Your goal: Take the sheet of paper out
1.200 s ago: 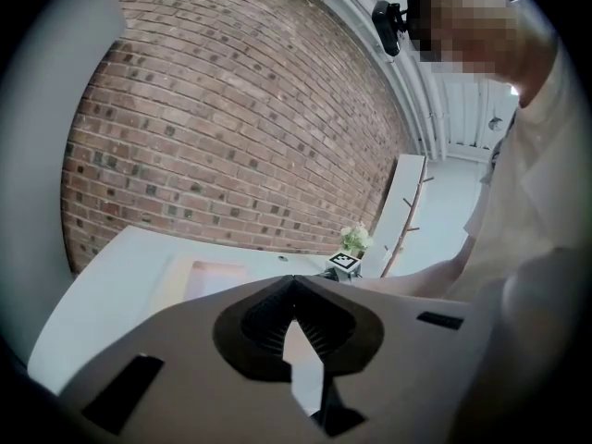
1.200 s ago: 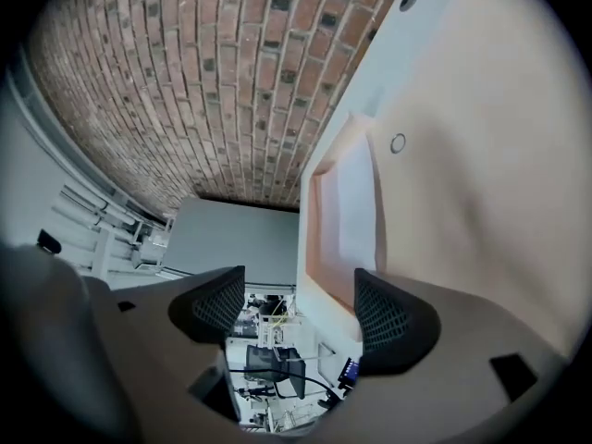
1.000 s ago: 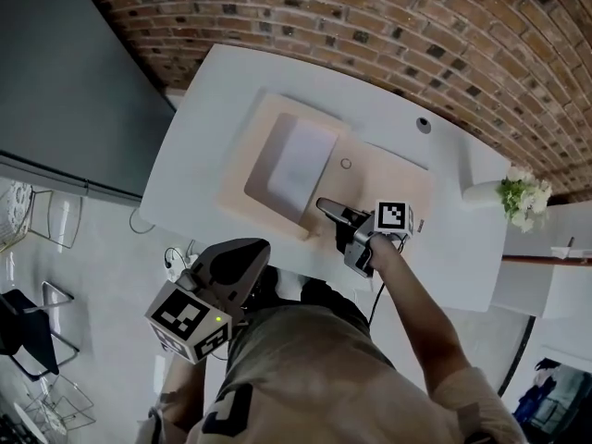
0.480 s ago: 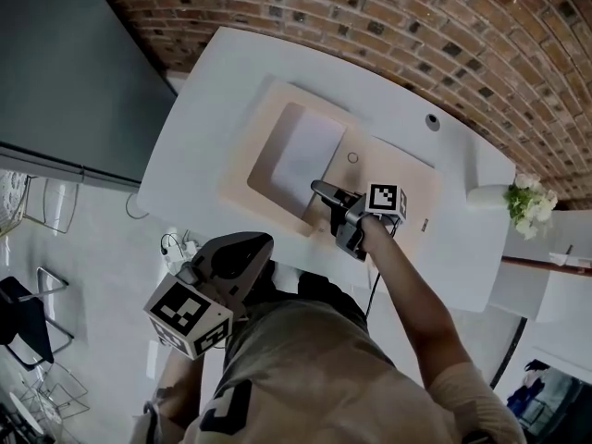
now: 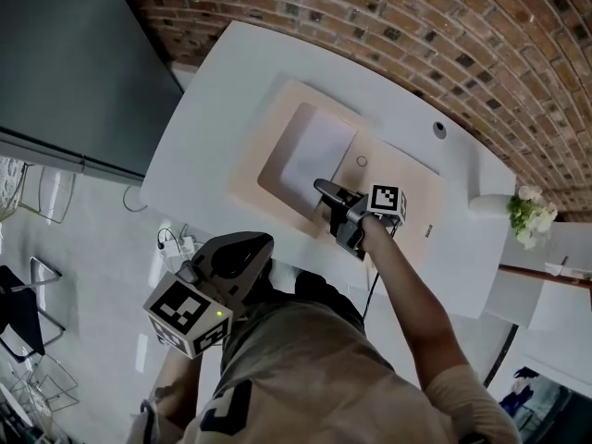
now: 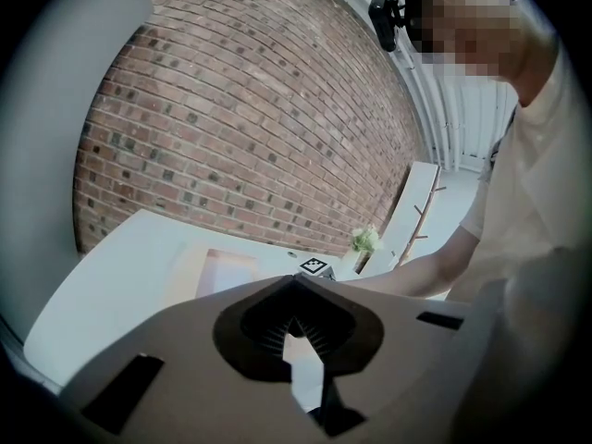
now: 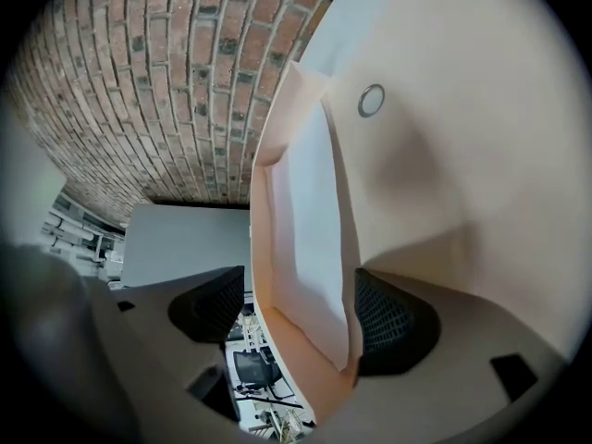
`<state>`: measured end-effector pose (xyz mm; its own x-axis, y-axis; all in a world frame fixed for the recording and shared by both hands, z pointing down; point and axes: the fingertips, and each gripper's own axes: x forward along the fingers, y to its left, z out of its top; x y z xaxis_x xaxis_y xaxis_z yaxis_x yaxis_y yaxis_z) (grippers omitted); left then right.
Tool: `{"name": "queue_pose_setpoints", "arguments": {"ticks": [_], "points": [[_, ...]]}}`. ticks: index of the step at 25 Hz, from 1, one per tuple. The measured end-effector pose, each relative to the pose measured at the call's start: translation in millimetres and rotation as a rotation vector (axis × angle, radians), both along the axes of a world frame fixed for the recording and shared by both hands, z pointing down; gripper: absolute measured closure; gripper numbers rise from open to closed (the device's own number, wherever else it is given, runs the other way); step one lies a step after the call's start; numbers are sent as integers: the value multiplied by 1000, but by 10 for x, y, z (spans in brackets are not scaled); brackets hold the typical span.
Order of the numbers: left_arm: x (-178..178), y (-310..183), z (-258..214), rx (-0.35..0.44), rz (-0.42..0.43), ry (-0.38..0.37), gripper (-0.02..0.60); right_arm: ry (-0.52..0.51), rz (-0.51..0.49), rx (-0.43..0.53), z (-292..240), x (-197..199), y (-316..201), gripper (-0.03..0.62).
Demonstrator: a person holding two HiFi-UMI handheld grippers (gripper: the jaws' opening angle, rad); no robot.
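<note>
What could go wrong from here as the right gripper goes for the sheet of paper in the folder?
1. The right gripper has its open jaws straddling both the white sheet and the beige folder at its near edge, so closing might pinch both and drag the folder along.
2. The left gripper is held by the body, shut and empty, so nothing pins the folder; it may slide toward the near edge of the table.
</note>
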<state>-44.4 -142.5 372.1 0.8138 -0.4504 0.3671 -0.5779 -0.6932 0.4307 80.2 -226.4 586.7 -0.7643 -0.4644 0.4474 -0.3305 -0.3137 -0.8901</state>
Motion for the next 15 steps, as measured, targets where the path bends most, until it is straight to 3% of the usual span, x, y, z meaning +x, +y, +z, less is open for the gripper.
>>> {"name": "queue_pose_setpoints", "arguments": {"ticks": [9, 15], "points": [[-109, 4, 15, -11, -19, 1, 568, -32, 25, 36, -31, -102, -152, 233], [-150, 6, 38, -20, -27, -6, 568, 26, 34, 78, -55, -89, -280, 235]]}}
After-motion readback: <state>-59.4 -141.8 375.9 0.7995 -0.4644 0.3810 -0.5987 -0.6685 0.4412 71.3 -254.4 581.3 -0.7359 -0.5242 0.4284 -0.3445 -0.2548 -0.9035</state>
